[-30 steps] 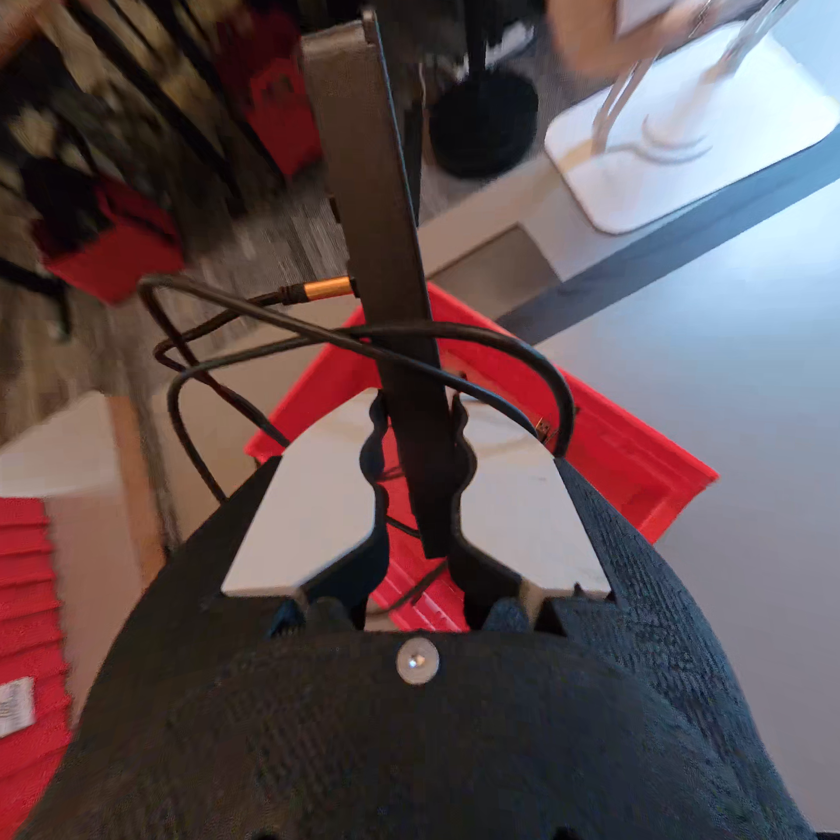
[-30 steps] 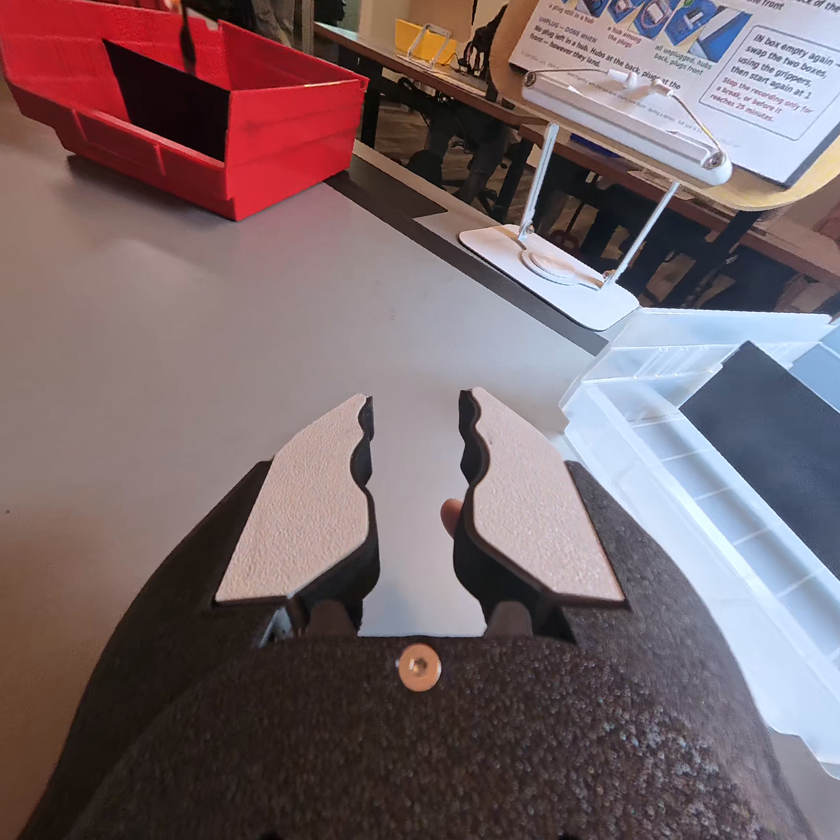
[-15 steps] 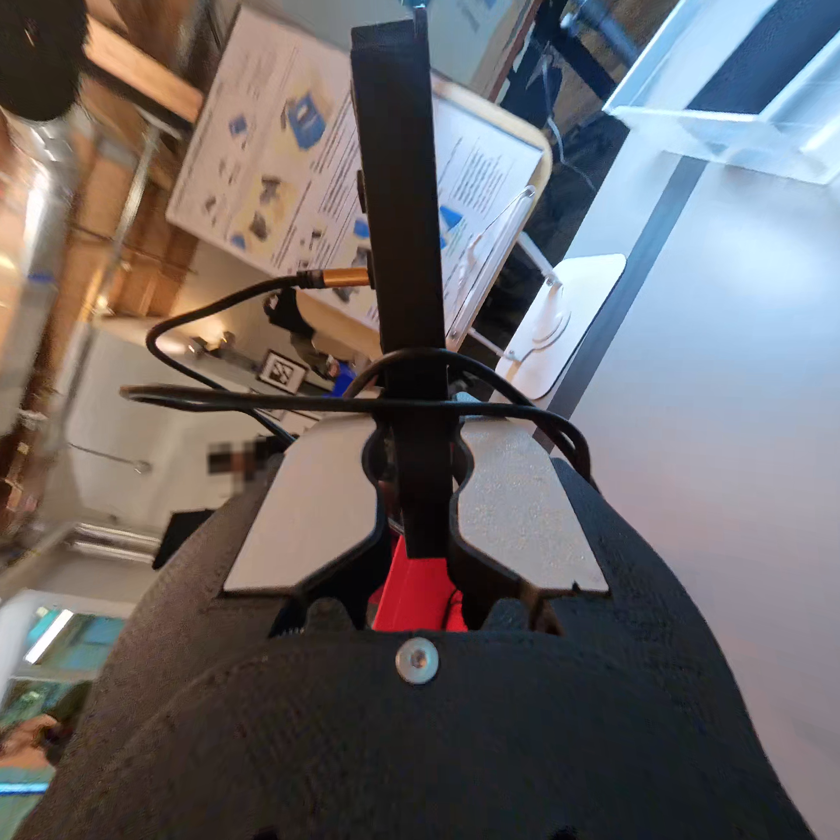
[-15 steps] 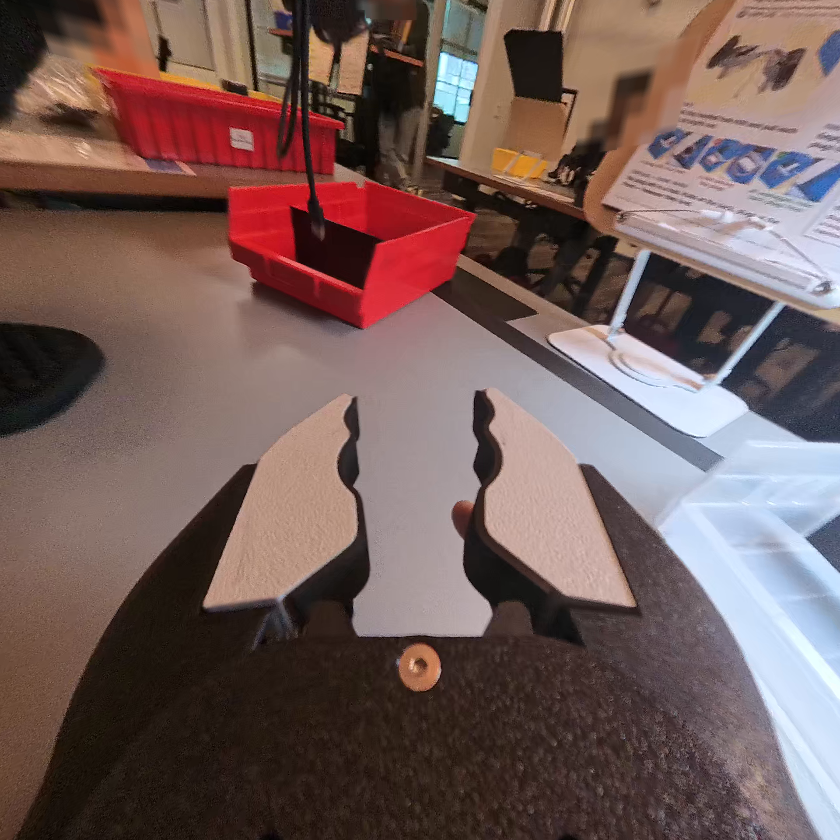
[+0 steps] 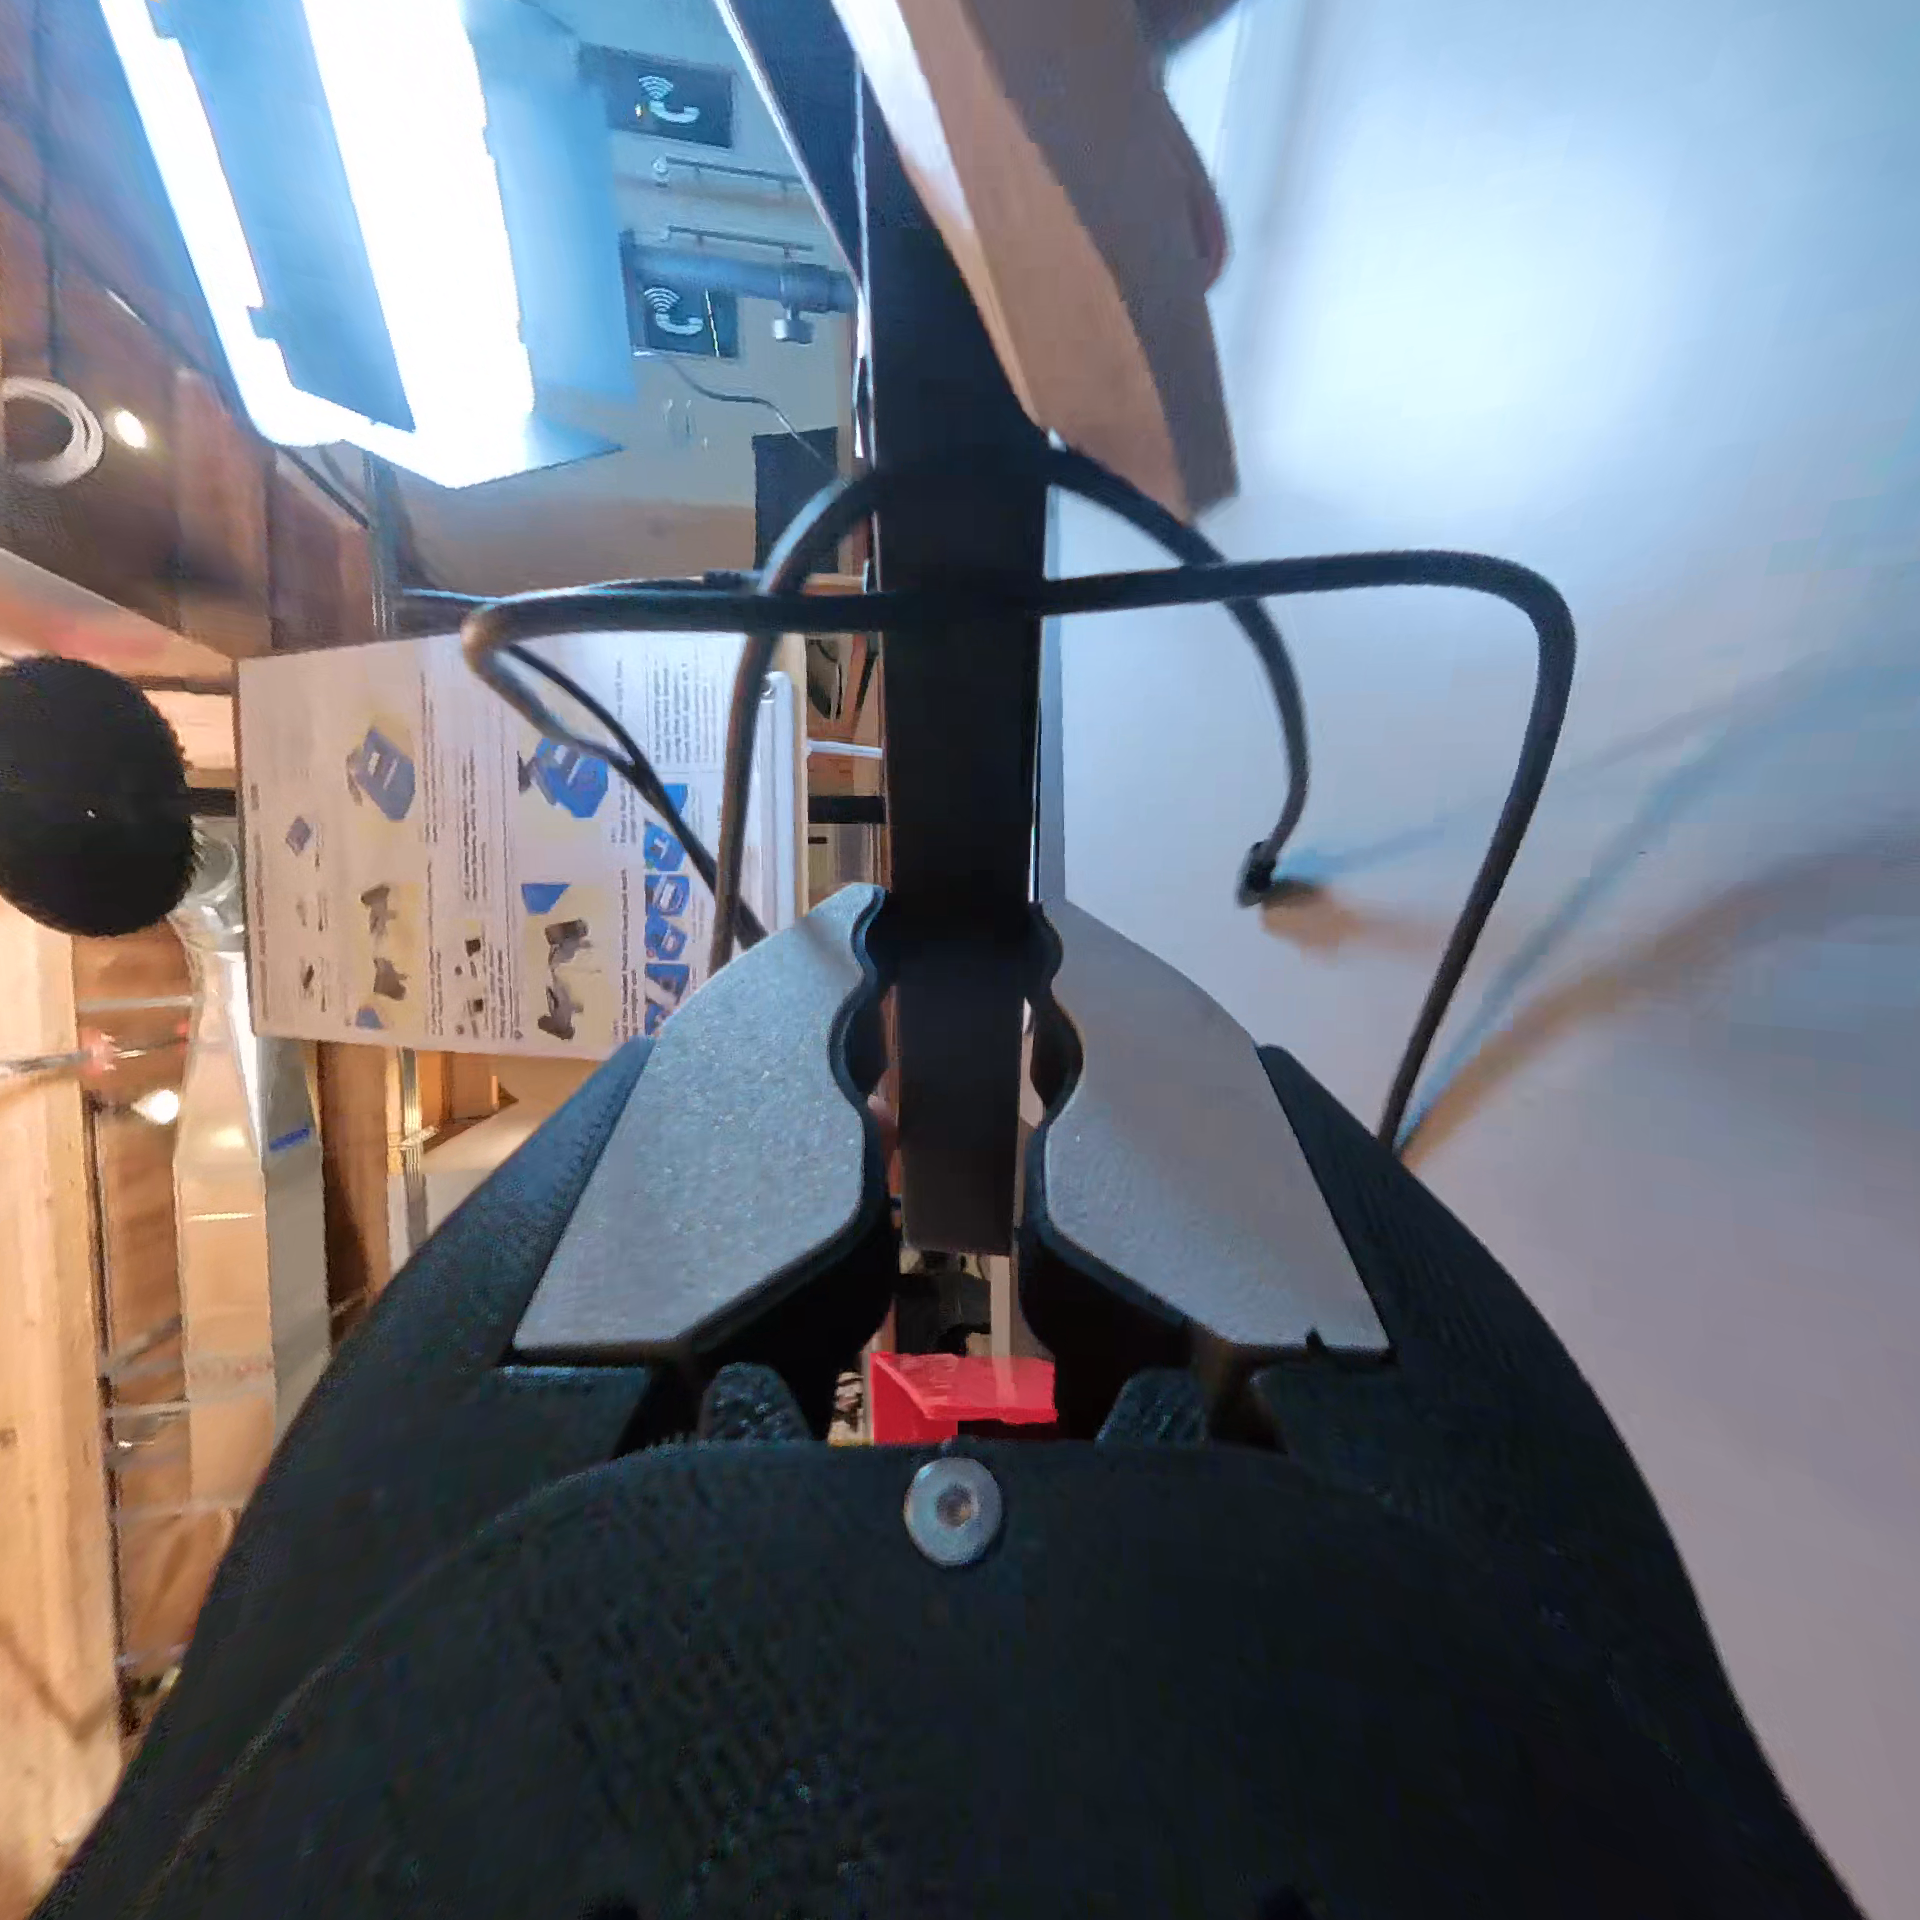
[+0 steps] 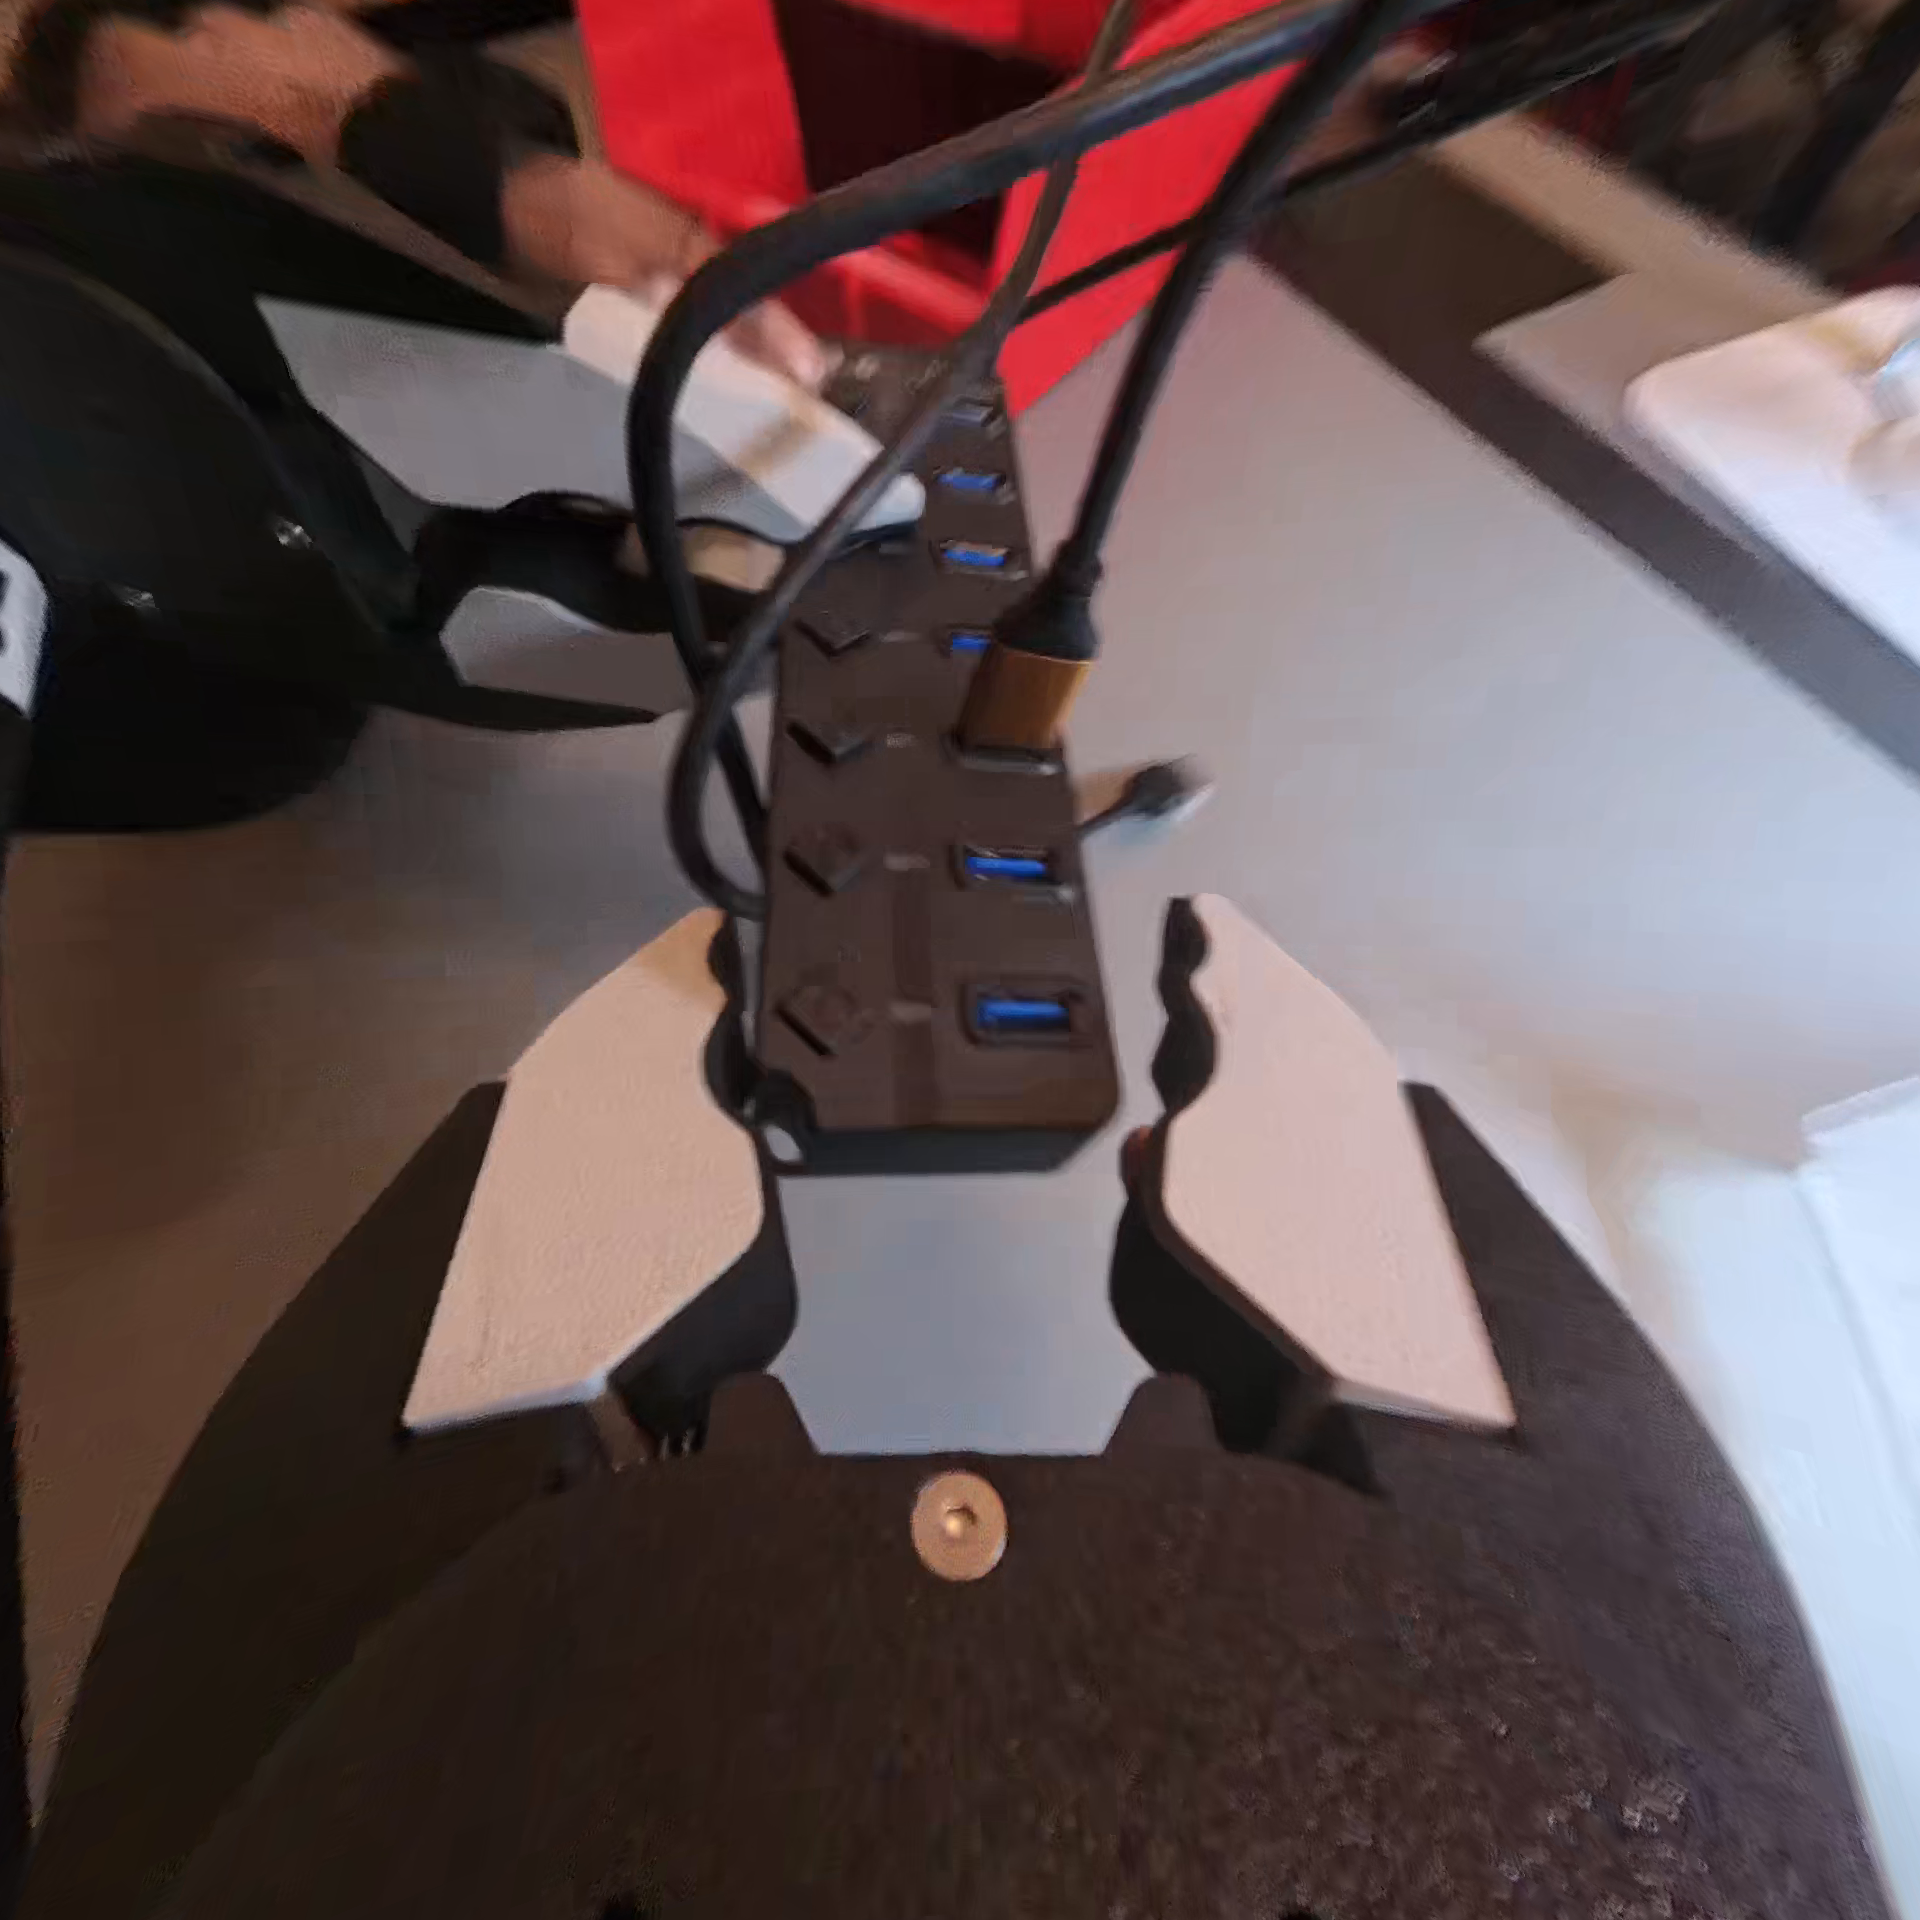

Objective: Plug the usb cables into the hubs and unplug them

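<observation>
A: Left gripper [image 5: 956, 997] state?

B: Clamped on the hub [image 5: 956, 727], seen edge-on in its own view. In the right wrist view the hub [image 6: 914, 831] is a long black strip held above the table [image 6: 1403, 644], its near end between the fingers of the right gripper [image 6: 940, 997]. That gripper is spread wide and holds nothing.

A: Cables?

B: One gold plug [image 6: 1023, 686] sits in a mid-row port. Several black cables [image 6: 935, 177] loop over the hub from the far side; which ports they feed, cannot tell, blur. One loose end [image 5: 1257, 883] hangs free to the right, near the table.

A: Handling notes?

B: Judgement only. Hub looks light and rigid with smooth plastic faces, so it may twist in a narrow-edge grip; brace the near end across its width. Cables are limp and springy, poor to pull on. Take the plug by its stiff gold shell, close to the port, and pull straight out. Red bin [image 6: 831, 156] sits far behind.
</observation>
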